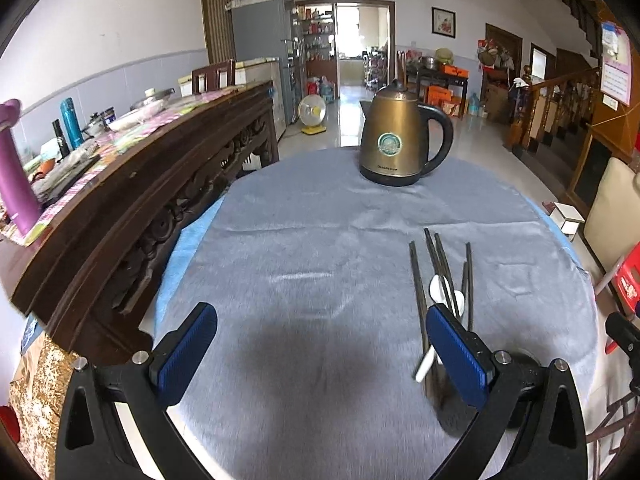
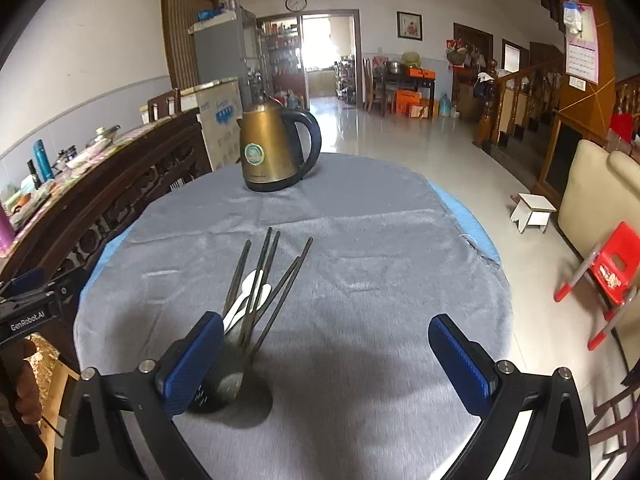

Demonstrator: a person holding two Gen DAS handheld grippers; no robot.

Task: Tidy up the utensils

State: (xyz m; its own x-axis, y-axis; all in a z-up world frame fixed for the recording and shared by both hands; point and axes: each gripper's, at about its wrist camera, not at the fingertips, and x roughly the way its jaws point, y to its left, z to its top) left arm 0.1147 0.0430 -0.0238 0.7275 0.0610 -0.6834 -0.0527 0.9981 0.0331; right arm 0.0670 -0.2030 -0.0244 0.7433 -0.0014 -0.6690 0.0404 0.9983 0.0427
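"genrobot.ai" is readable on the left tongs (image 1: 322, 350) where they show in the right view. both left and right tongs (image 2: 326, 358) hover wide apart, holding nothing. chopsticks (image 2: 256, 288) and white spoons (image 2: 250, 292) stand in a dark holder (image 2: 224, 388) on the counter (image 2: 360, 280), kettle (image 2: 276, 146) behind them, its label too small to read.

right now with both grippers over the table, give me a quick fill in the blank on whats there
1. The chopsticks and white spoons stand together in a dark ____.
2. At the far side of the grey tablecloth stands a bronze ____.
3. The left gripper and right gripper both have their jaws ____.

Missing words: holder; kettle; open
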